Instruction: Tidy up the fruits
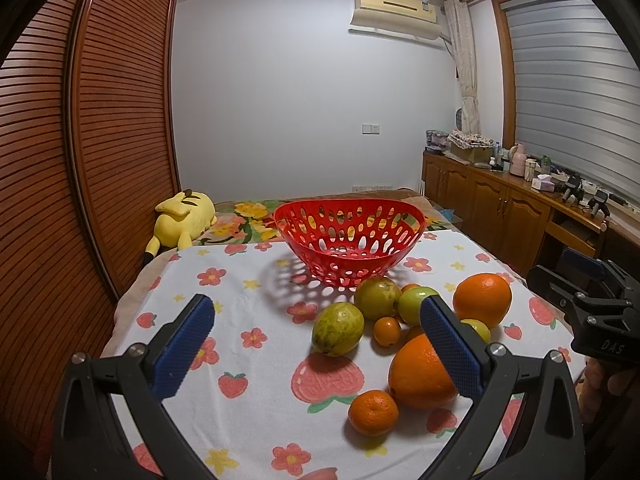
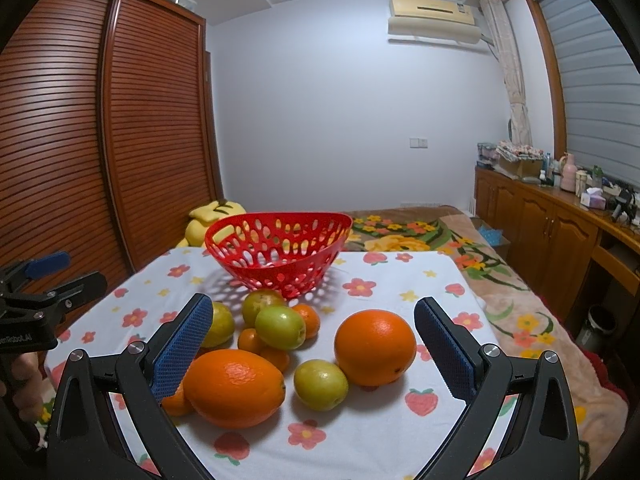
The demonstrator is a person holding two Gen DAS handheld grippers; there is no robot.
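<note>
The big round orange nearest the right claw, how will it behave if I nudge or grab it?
The big round orange probably rolls on the flat flowered cloth if nudged. Its pebbled skin should grip the open right claw's textured blue pads. It looks firm and fairly heavy.

The basket [image 2: 276,254] stands on the cloth [image 2: 380,432] behind the fruit pile [image 2: 280,344]; the plush toy [image 1: 182,220] lies behind-left.

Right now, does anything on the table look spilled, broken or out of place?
Nothing spilled or damaged. The red basket stands upright and empty, while all the fruit lies loose on the floral cloth in front of it.
</note>
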